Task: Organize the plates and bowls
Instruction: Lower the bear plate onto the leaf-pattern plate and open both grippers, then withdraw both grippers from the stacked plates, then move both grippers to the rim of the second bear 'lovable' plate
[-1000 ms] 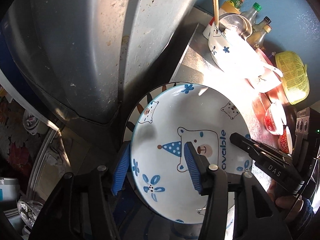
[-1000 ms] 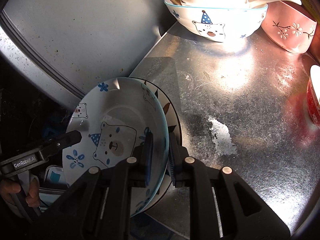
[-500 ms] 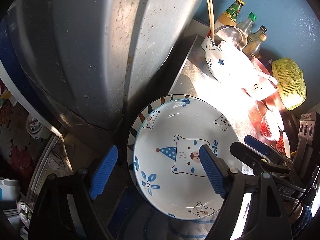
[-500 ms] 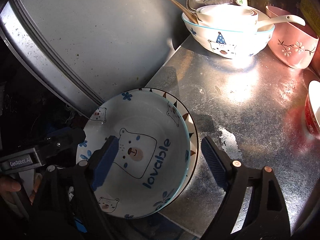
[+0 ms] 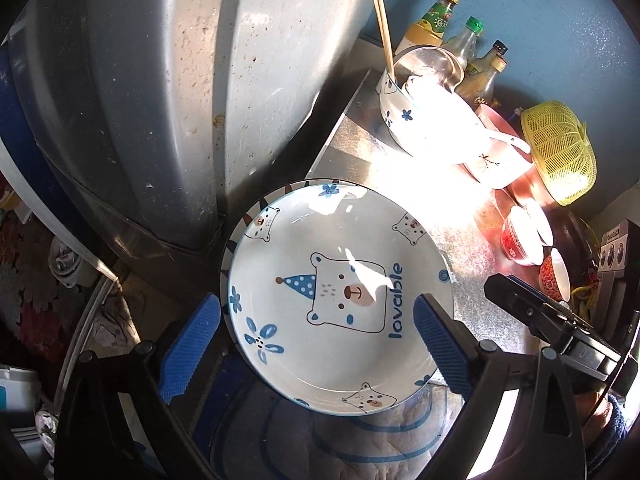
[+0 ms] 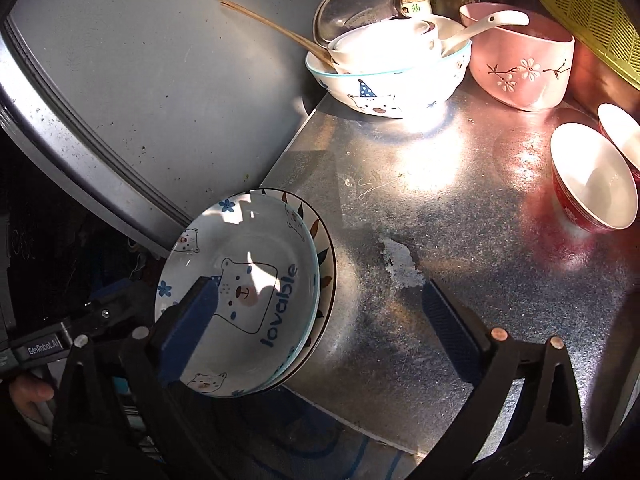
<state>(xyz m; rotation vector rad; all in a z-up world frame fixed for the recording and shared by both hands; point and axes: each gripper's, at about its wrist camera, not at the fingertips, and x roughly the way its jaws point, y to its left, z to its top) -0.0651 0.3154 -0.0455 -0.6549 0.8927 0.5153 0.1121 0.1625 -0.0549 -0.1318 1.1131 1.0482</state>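
Note:
A white bear plate (image 5: 340,292) marked "lovable" lies on a second patterned plate (image 5: 244,220) at the near left corner of the metal counter (image 6: 460,240). It also shows in the right wrist view (image 6: 248,280), with the lower plate's rim (image 6: 326,264) beside it. My left gripper (image 5: 316,344) is open, its blue pads either side of the plate and above it. My right gripper (image 6: 320,332) is open and empty over the plate's right edge. A bear bowl (image 6: 384,76) holds smaller white bowls and chopsticks at the back.
A pink bowl (image 6: 520,68) with a spoon, two red bowls (image 6: 592,184), a yellow basket (image 5: 560,152) and bottles (image 5: 460,40) stand at the back and right. A large grey appliance (image 5: 160,80) borders the counter's left edge.
Both grippers opened and let go of the bear plate, which now rests on the lower plate. Both have drawn back and upward from it.

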